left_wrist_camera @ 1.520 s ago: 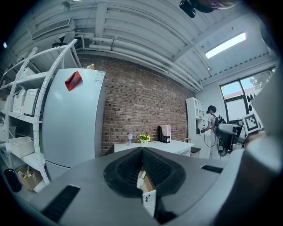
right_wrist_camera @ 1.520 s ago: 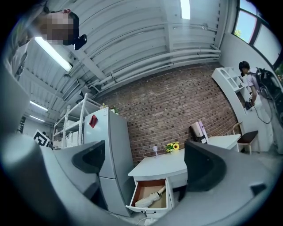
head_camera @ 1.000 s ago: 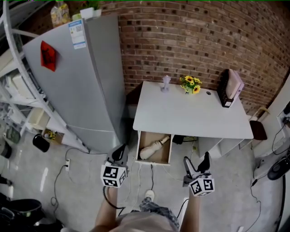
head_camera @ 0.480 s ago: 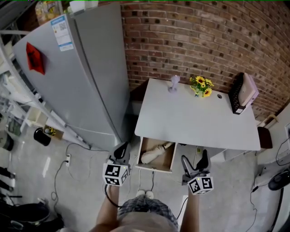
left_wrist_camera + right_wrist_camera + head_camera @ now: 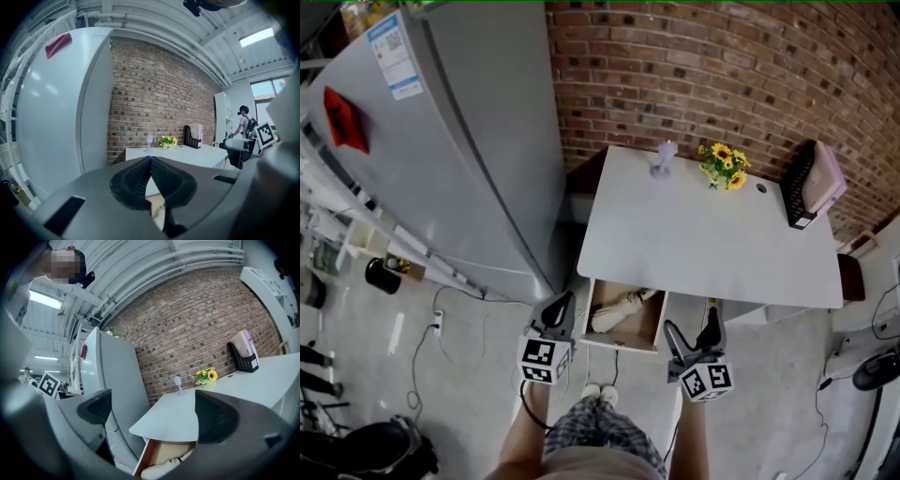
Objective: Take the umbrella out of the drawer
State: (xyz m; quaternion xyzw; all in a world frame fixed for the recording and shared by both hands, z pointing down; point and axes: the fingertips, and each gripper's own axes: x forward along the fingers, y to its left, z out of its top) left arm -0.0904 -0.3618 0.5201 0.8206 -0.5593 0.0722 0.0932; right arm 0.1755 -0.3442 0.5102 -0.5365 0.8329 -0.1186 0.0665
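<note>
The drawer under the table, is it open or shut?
Open: the drawer sticks out from under the front edge of the white table, and a folded cream umbrella lies inside it.

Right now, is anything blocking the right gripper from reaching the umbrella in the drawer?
Nothing visible does. The drawer is open, the umbrella lies uncovered inside, and only air separates it from the right gripper. The table overhangs only the drawer's back.
</note>
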